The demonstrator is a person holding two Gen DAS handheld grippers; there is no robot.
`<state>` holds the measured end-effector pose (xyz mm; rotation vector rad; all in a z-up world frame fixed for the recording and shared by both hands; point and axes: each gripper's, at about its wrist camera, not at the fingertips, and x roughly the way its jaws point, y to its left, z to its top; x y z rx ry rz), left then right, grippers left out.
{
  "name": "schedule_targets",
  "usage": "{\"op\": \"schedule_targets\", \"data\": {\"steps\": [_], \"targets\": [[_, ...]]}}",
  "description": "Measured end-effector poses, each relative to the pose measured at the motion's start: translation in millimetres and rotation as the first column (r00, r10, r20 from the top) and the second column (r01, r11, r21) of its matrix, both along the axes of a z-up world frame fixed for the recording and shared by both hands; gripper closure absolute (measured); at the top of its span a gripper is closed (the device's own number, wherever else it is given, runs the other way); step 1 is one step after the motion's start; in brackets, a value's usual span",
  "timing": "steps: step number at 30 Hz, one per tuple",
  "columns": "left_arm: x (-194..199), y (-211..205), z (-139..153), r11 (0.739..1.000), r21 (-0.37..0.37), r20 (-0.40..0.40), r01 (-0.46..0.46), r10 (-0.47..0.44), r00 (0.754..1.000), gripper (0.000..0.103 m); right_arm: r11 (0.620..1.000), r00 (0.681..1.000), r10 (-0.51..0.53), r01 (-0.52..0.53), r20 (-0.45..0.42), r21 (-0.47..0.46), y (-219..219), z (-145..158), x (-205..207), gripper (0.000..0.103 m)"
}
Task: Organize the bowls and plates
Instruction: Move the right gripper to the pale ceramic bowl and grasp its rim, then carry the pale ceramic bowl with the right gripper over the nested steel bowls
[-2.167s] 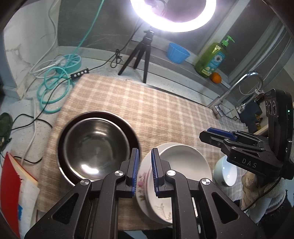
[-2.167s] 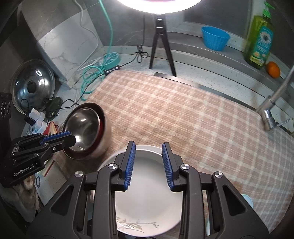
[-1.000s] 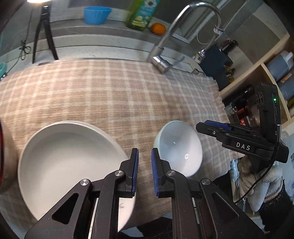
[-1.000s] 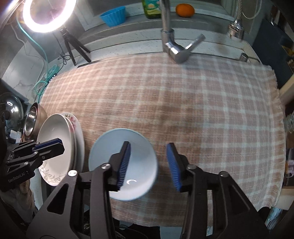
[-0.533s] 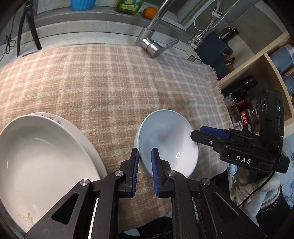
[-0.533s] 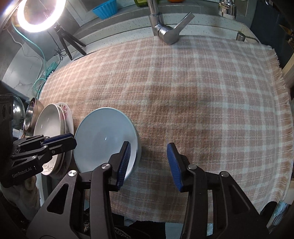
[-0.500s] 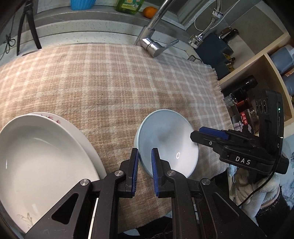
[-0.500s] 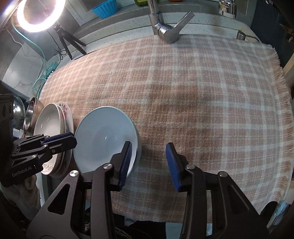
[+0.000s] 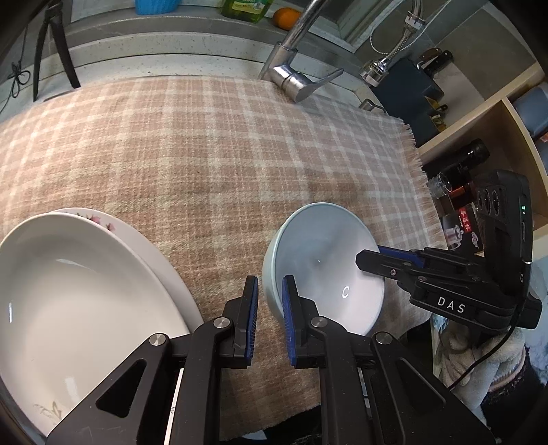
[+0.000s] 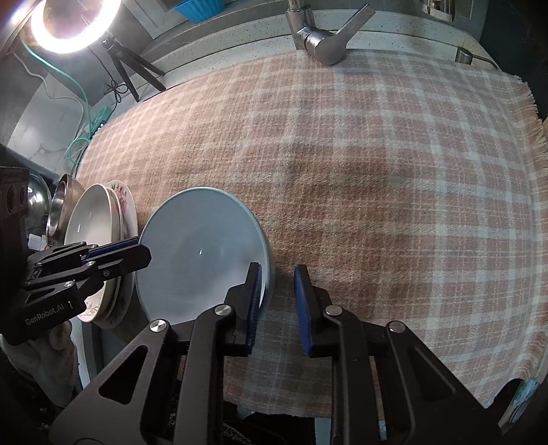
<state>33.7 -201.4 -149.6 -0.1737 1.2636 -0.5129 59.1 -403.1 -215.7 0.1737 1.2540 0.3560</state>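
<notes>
On a plaid cloth (image 9: 205, 154) spread beside a kitchen faucet (image 9: 291, 78), a pale blue bowl (image 9: 325, 260) sits upright near the front edge, flanked by two hand-held grippers that point steeply down at it. The right gripper (image 10: 275, 294) straddles the bowl's right rim: its jaws have just been closing, one pad inside the bowl against the wall, the other outside and just clear of it, a strip of cloth showing between them. The left gripper (image 9: 269, 297) is at the opposite rim with its pads drawn almost together. The rim's edge shows in the narrow slot between them, but whether they pinch it cannot be told. Just beside the bowl on the left, apart from it, lies a stack of white plates (image 9: 85, 291), the lower one printed with pink flowers at its edge. A steel bowl (image 10: 63, 202) stands beyond that stack at the cloth's left end. Behind the cloth, a ring light (image 10: 75, 20) on a small tripod glows at the back left, and an orange (image 9: 284, 17) rests on the ledge near the faucet.
</notes>
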Motion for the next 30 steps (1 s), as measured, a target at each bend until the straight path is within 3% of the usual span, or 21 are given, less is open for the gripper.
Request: {"op": "schedule_targets", "data": {"steps": [4,16,30], "targets": [[0.3,-3.1,-0.7,1.0,-0.003,0.0,0.013,-0.013,1.0,0.091,1.0,1.0,0.0,0.0,-0.013,0.019,0.6,-1.3,2.0,0.094],[-1.3,-6.8,10.1,0.999,-0.024,0.025,0.022,-0.022,0.999,0.091,1.0,1.0,-0.022,0.022,0.022,0.018,2.7,8.2,5.2,0.094],[-3.6,45.1,49.7,0.995,-0.08,0.105,-0.053,0.061,0.993,0.091,0.999,0.996,0.033,-0.033,0.079,-0.004,52.2,50.1,11.7,0.094]]}}
